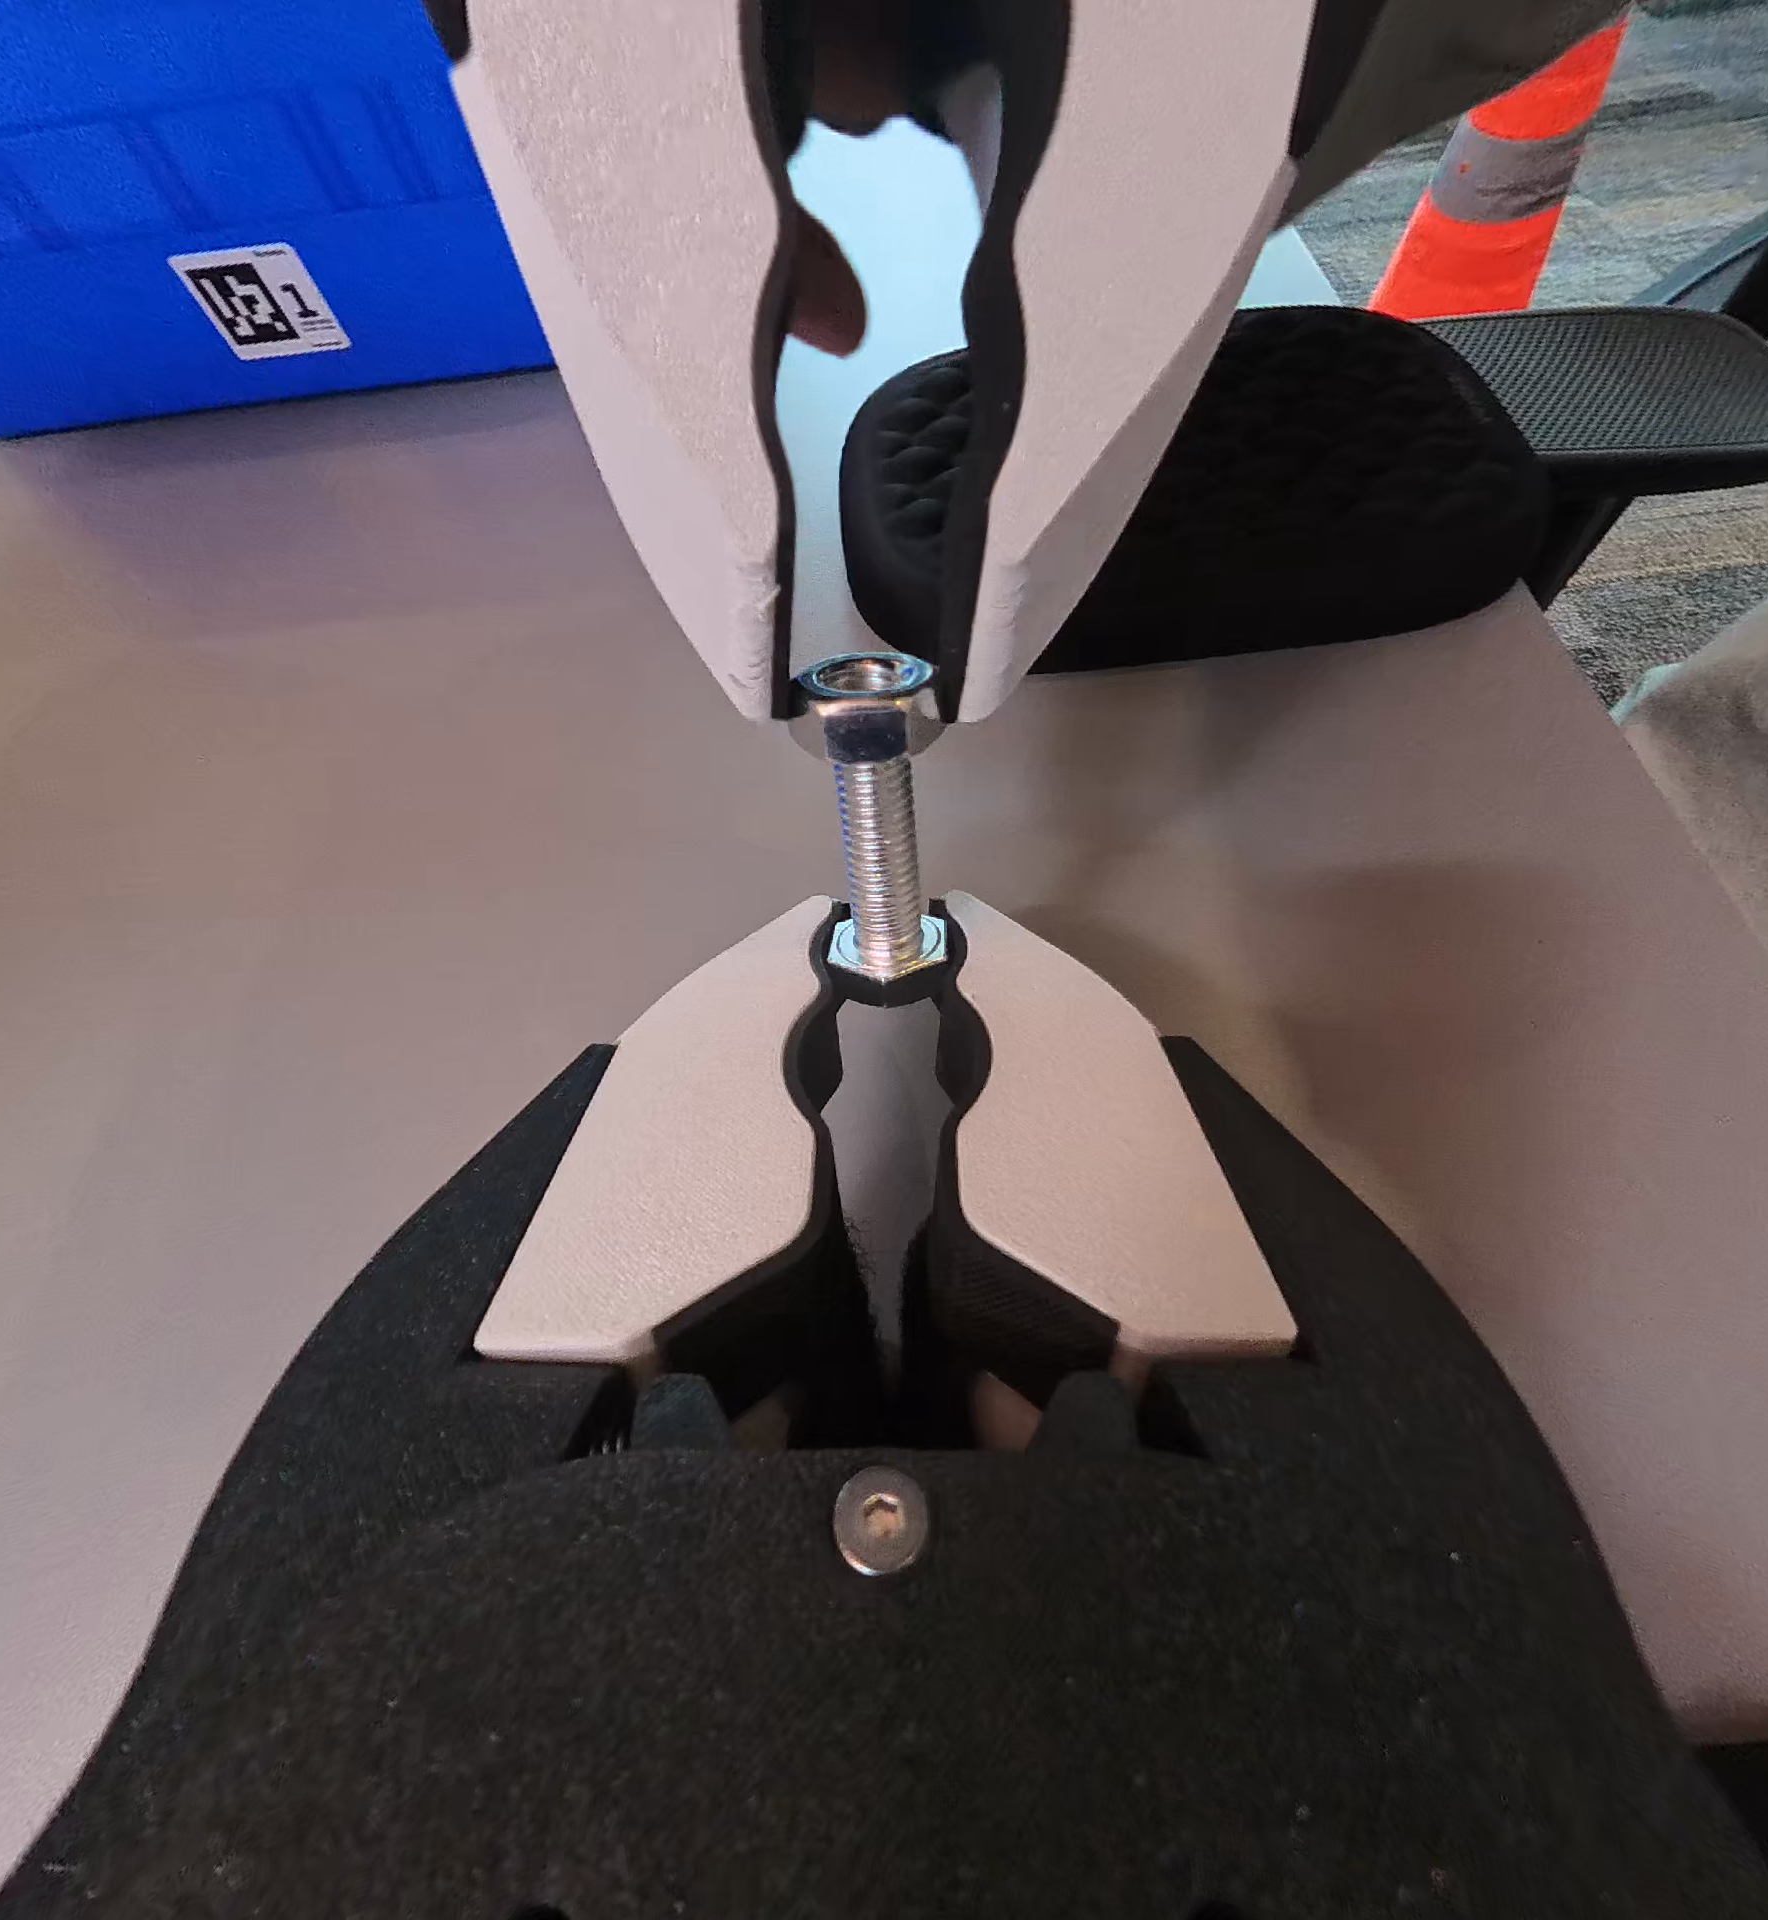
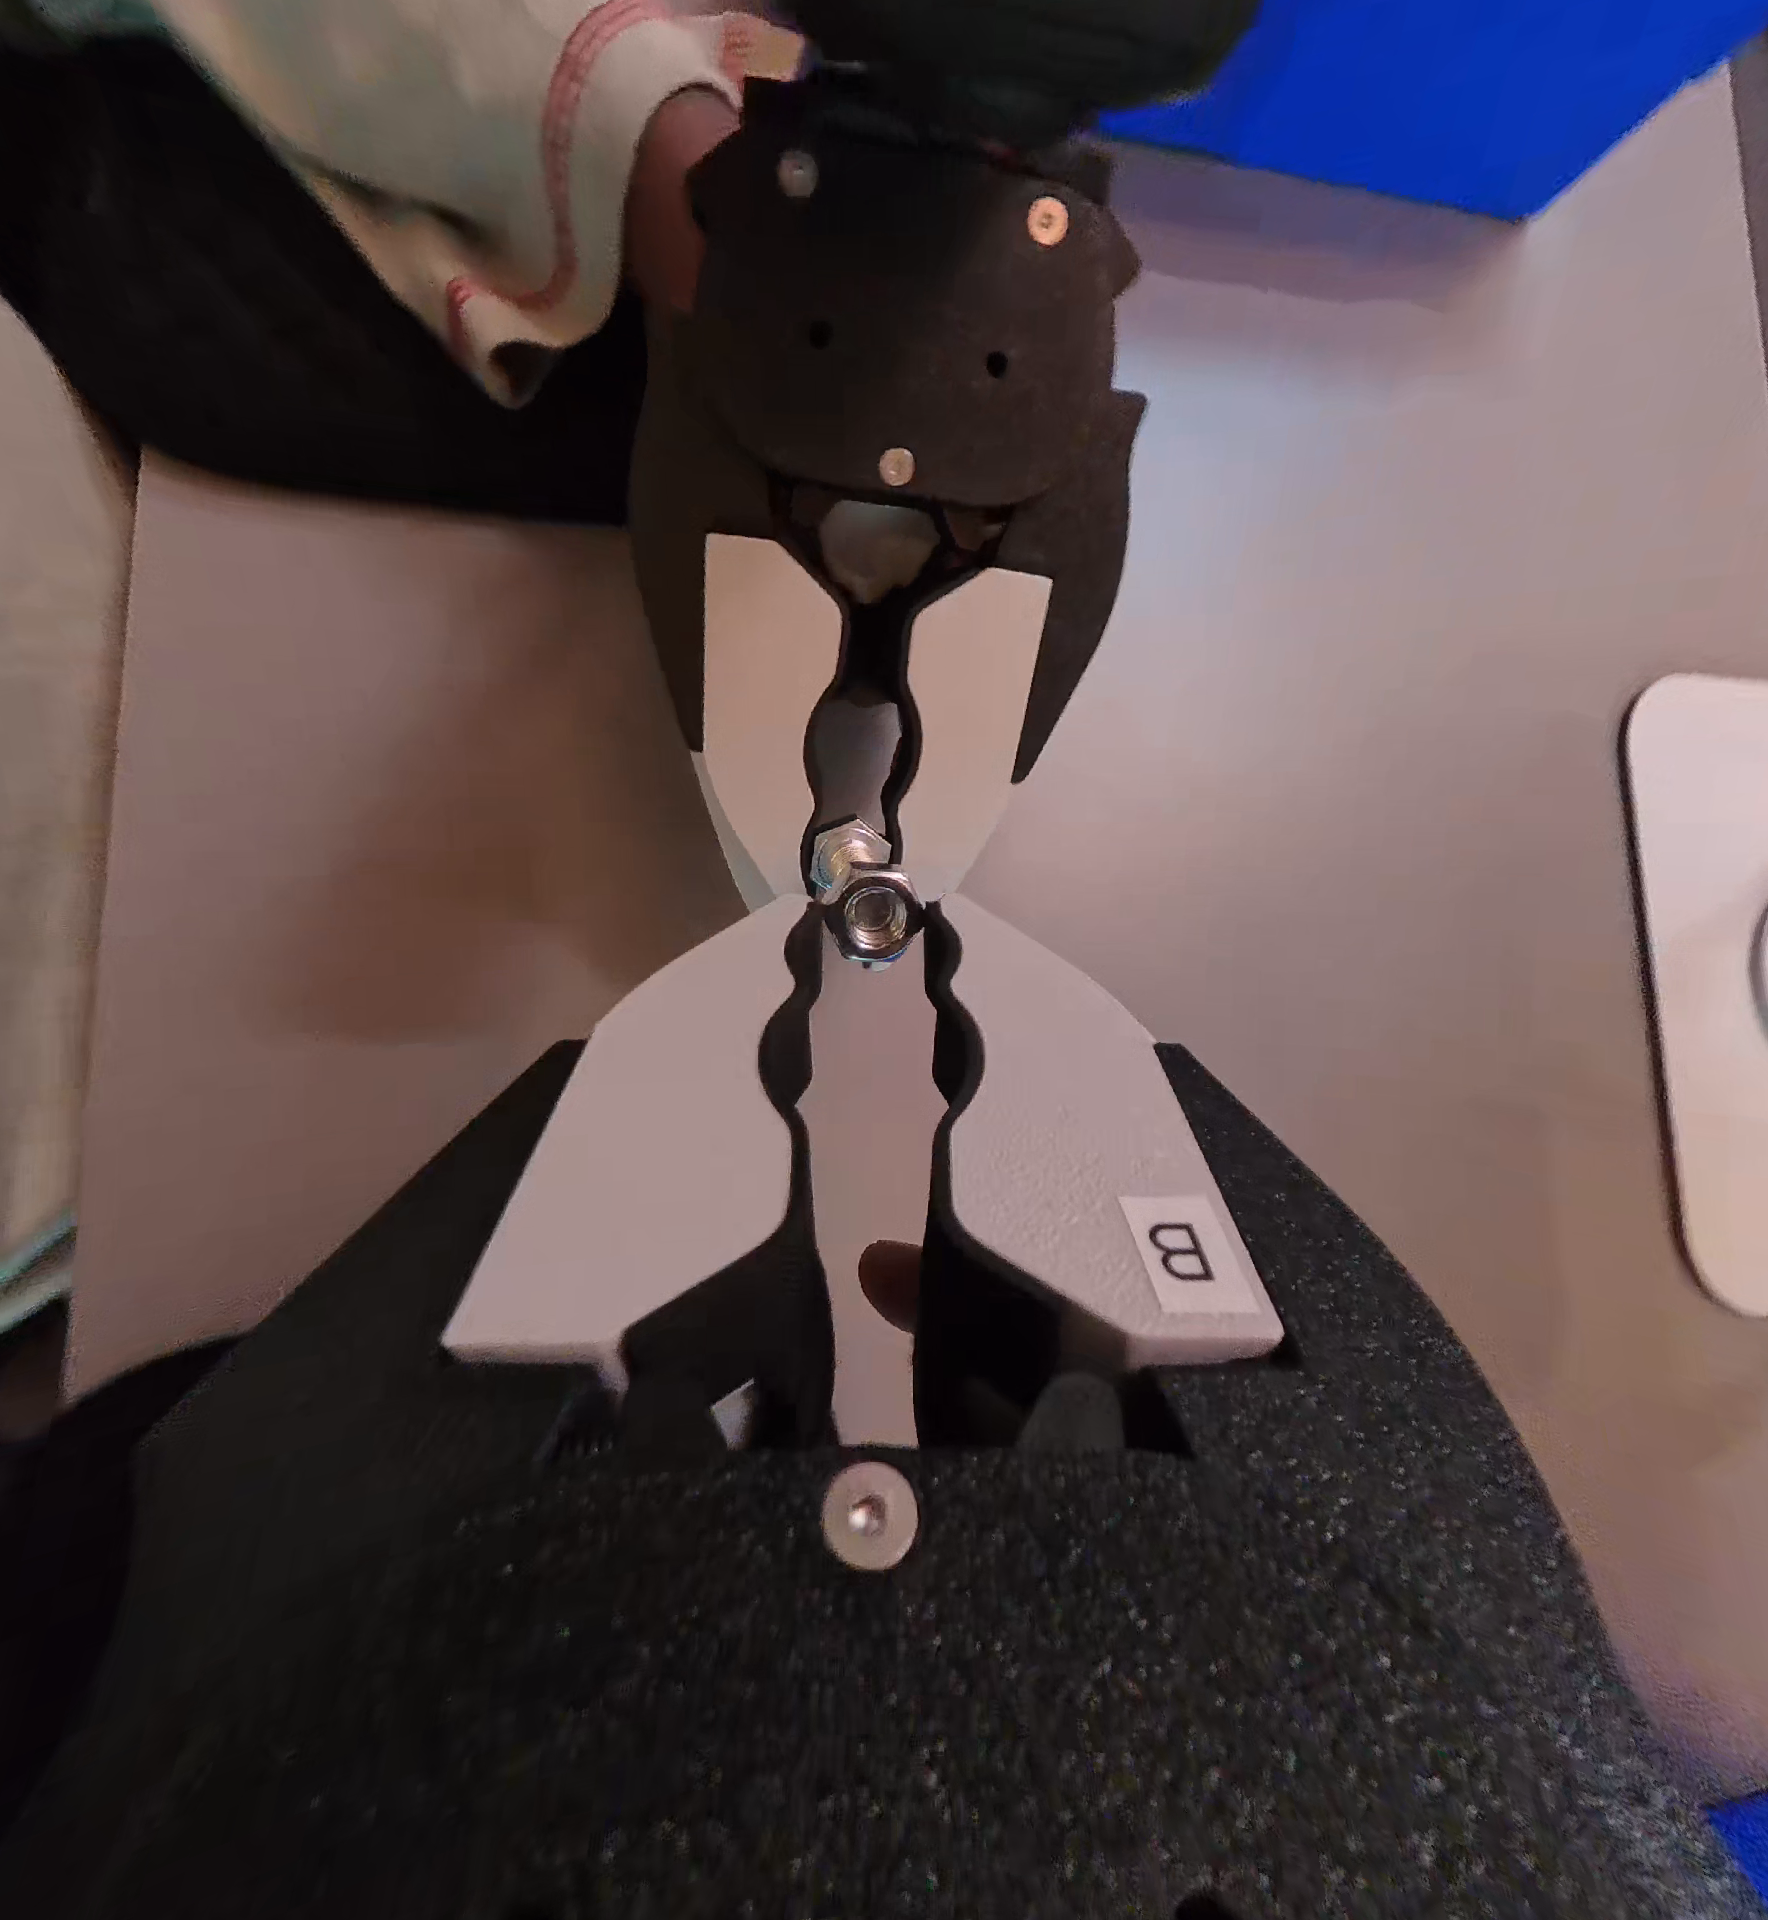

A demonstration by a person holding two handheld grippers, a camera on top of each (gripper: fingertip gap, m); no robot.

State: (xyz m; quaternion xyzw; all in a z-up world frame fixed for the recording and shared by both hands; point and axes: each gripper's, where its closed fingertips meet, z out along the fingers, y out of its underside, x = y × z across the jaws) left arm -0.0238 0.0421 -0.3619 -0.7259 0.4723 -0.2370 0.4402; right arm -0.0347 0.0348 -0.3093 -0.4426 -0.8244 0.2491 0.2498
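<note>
Left gripper (image 1: 884, 951) clamped on hex head of silver bolt (image 1: 878, 831), black pads pressed against the head's flats. Right gripper (image 1: 867, 698) clamped on silver hex nut (image 1: 864, 712) at far end of threaded shank, pads against its sides. Bolt held in air above grey desk (image 1: 340, 831), between the two opposed grippers.

Left wrist view only: full shank side-on, threads bare between head and nut; blue bin (image 1: 184, 208) with white sticker at far left corner of desk; black mesh chair (image 1: 1327, 468) past far edge; orange cone (image 1: 1482, 187) on carpet.

Right wrist view only: nut (image 2: 867, 914) seen end-on through its bore, bolt foreshortened; white plate (image 2: 1711, 987) near right edge of desk; sleeve (image 2: 423, 156) behind left gripper (image 2: 849, 847).
</note>
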